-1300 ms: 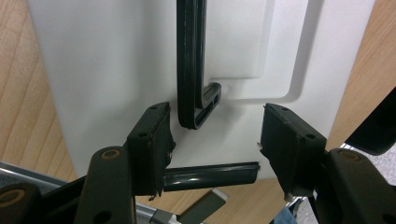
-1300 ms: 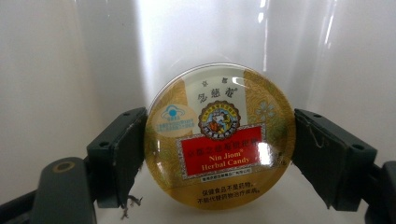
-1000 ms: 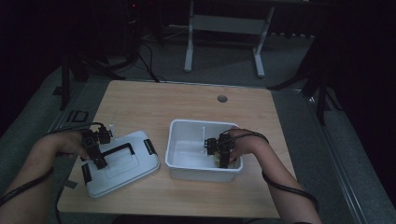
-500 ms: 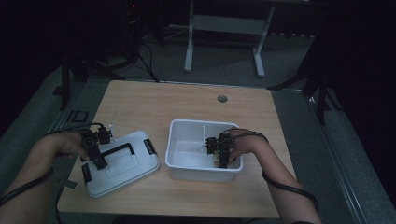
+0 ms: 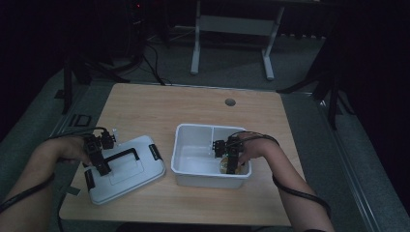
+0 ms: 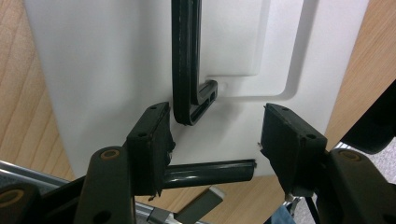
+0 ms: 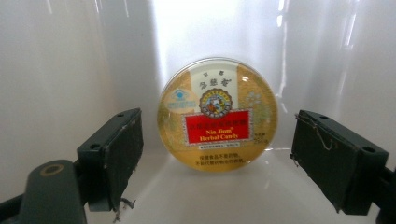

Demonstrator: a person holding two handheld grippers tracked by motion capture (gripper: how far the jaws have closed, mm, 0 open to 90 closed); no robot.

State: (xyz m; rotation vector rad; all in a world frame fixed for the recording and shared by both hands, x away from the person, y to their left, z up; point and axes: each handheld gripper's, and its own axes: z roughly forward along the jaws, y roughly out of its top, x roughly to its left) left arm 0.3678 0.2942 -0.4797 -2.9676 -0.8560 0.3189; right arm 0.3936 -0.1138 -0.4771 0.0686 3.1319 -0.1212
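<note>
A white box lid (image 5: 140,147) with a black handle (image 5: 123,155) lies at the table's front left. My left gripper (image 5: 101,168) hovers over its left end, open. In the left gripper view its jaws (image 6: 217,140) straddle bare lid (image 6: 93,60) just below the handle's end (image 6: 191,105), touching nothing. A white bin (image 5: 193,129) stands at the front right. My right gripper (image 5: 232,168) reaches down into it, open. In the right gripper view a round yellow candy tin (image 7: 217,114) with a red label rests on the bin floor, and the right gripper (image 7: 224,156) has a gap on each side of it.
The wooden table (image 5: 193,106) has a round cable hole (image 5: 230,102) near its far edge. A divider wall (image 5: 211,137) splits the bin's far part. Beyond the table, in the dark, stand a white desk frame (image 5: 232,24) and floor cables (image 5: 145,58).
</note>
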